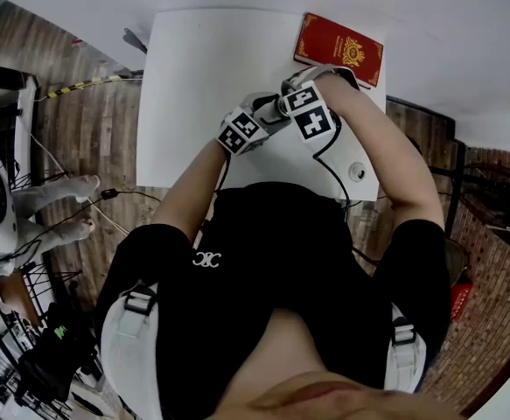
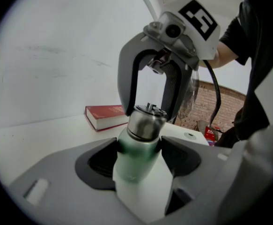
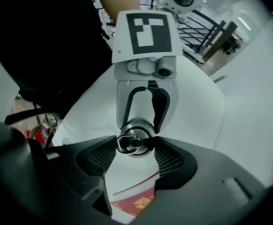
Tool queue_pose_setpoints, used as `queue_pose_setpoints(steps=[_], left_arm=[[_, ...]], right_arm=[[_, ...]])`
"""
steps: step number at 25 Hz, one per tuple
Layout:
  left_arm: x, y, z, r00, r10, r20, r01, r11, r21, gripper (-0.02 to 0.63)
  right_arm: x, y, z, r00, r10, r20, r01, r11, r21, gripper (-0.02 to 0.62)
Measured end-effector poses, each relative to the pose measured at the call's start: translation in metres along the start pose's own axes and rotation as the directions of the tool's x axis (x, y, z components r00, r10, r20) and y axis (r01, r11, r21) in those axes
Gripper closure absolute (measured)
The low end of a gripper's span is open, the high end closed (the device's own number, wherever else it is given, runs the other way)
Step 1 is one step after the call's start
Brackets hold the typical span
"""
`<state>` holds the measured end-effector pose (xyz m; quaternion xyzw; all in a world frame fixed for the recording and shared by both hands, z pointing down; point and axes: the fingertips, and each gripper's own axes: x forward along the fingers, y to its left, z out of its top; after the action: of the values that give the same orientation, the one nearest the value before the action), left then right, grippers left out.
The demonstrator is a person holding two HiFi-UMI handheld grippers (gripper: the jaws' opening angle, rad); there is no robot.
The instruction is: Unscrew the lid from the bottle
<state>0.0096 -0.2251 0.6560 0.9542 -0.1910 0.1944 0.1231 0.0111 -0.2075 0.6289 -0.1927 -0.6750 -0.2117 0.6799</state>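
Observation:
A green bottle (image 2: 135, 161) with a steel lid (image 2: 146, 120) stands upright between the dark pads of my left gripper (image 2: 138, 154), which is shut on its body. From above, my right gripper (image 3: 135, 146) straddles the lid (image 3: 133, 141), and both of its pads press against the lid's sides. The left gripper view shows the right gripper (image 2: 148, 112) with its fingers (image 2: 127, 86) flanking the lid. In the head view both grippers meet over the white table, left gripper (image 1: 253, 126) and right gripper (image 1: 291, 105); the bottle is hidden between them.
A red book (image 1: 338, 49) lies at the far right corner of the white table (image 1: 198, 68), also seen as the book (image 2: 106, 116). A small round disc (image 1: 357, 171) sits near the table's right front edge. Wooden floor and cables surround the table.

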Motion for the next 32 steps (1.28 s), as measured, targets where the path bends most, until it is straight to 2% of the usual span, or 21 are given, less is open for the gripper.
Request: queue_pose_setpoints(steps=[3, 5, 7, 9, 11, 12, 13, 14, 15, 16, 17, 18, 19, 20, 21, 22, 24, 26, 29, 32], left_arm=[[0.001, -0.001, -0.001, 1.000, 0.001, 0.001, -0.001, 1.000, -0.009, 0.259], [0.001, -0.002, -0.001, 1.000, -0.003, 0.000, 0.003, 1.000, -0.007, 0.258], [0.000, 0.000, -0.003, 1.000, -0.004, 0.002, 0.004, 1.000, -0.020, 0.258], [-0.002, 0.004, -0.004, 1.000, -0.002, 0.012, 0.002, 0.999, -0.052, 0.258], [-0.001, 0.004, -0.004, 1.000, -0.001, 0.017, 0.002, 0.998, -0.061, 0.258], [-0.001, 0.004, -0.004, 1.000, 0.000, 0.018, 0.001, 0.998, -0.060, 0.258], [-0.001, 0.004, -0.004, 1.000, 0.002, 0.020, 0.000, 0.998, -0.060, 0.258], [-0.001, 0.004, -0.005, 1.000, 0.003, 0.023, -0.002, 0.998, -0.061, 0.258], [-0.001, 0.004, -0.005, 1.000, 0.004, 0.026, -0.002, 0.998, -0.063, 0.258], [-0.001, 0.005, -0.005, 1.000, 0.005, 0.027, -0.003, 0.998, -0.063, 0.258], [-0.002, 0.005, -0.005, 1.000, 0.006, 0.027, -0.004, 0.998, -0.064, 0.258], [-0.002, 0.006, -0.005, 1.000, 0.006, 0.026, -0.004, 0.998, -0.064, 0.258], [-0.002, 0.006, -0.006, 1.000, 0.006, 0.025, -0.005, 0.998, -0.064, 0.258], [-0.002, 0.005, -0.006, 1.000, 0.006, 0.024, -0.004, 0.998, -0.064, 0.258], [-0.002, 0.005, -0.006, 1.000, 0.006, 0.023, -0.004, 0.998, -0.064, 0.259], [-0.002, 0.005, -0.005, 1.000, 0.006, 0.022, -0.004, 0.998, -0.063, 0.258], [-0.002, 0.005, -0.005, 1.000, 0.009, 0.020, -0.008, 0.998, -0.063, 0.258], [-0.003, 0.005, -0.004, 1.000, 0.014, 0.017, -0.013, 0.998, -0.060, 0.258], [-0.003, 0.002, -0.005, 1.000, 0.011, 0.009, -0.010, 0.999, -0.050, 0.258], [-0.004, 0.002, -0.006, 1.000, 0.007, 0.005, -0.006, 0.999, -0.043, 0.258]], right_arm=[[0.001, 0.001, -0.002, 0.994, -0.045, -0.096, 0.029, 0.986, -0.165, 0.334], [0.002, 0.002, -0.002, 0.993, -0.070, -0.096, 0.052, 0.982, -0.179, 0.334], [-0.001, -0.004, -0.002, 0.992, -0.119, -0.048, 0.114, 0.989, -0.090, 0.334], [-0.008, -0.013, -0.007, 0.978, -0.208, -0.002, 0.208, 0.977, 0.051, 0.333], [-0.022, -0.012, -0.012, 0.962, -0.262, 0.072, 0.239, 0.943, 0.231, 0.331], [-0.031, -0.011, -0.012, 0.948, -0.287, 0.140, 0.225, 0.912, 0.343, 0.328], [-0.040, -0.011, -0.010, 0.920, -0.325, 0.221, 0.194, 0.865, 0.463, 0.327], [-0.051, -0.012, -0.007, 0.874, -0.378, 0.306, 0.143, 0.801, 0.582, 0.327], [-0.063, -0.016, -0.005, 0.809, -0.447, 0.382, 0.070, 0.719, 0.691, 0.322], [-0.074, -0.022, -0.004, 0.729, -0.528, 0.436, -0.021, 0.619, 0.785, 0.321], [-0.082, -0.027, -0.004, 0.644, -0.616, 0.454, -0.120, 0.504, 0.855, 0.321], [-0.086, -0.032, -0.007, 0.571, -0.698, 0.431, -0.211, 0.383, 0.899, 0.321], [-0.084, -0.034, -0.010, 0.524, -0.762, 0.379, -0.277, 0.269, 0.923, 0.321], [-0.078, -0.033, -0.012, 0.506, -0.802, 0.318, -0.312, 0.173, 0.934, 0.321], [-0.069, -0.031, -0.013, 0.510, -0.819, 0.263, -0.325, 0.100, 0.940, 0.321], [-0.058, -0.029, -0.011, 0.526, -0.821, 0.223, -0.325, 0.049, 0.945, 0.321], [-0.038, -0.027, -0.006, 0.567, -0.806, 0.170, -0.307, -0.016, 0.951, 0.321], [-0.026, -0.027, -0.006, 0.589, -0.802, 0.104, -0.248, -0.056, 0.967, 0.322], [-0.026, -0.026, -0.006, 0.568, -0.823, -0.008, -0.101, -0.080, 0.992, 0.362], [-0.031, -0.029, -0.003, 0.557, -0.829, -0.051, -0.035, -0.084, 0.996, 0.362]])
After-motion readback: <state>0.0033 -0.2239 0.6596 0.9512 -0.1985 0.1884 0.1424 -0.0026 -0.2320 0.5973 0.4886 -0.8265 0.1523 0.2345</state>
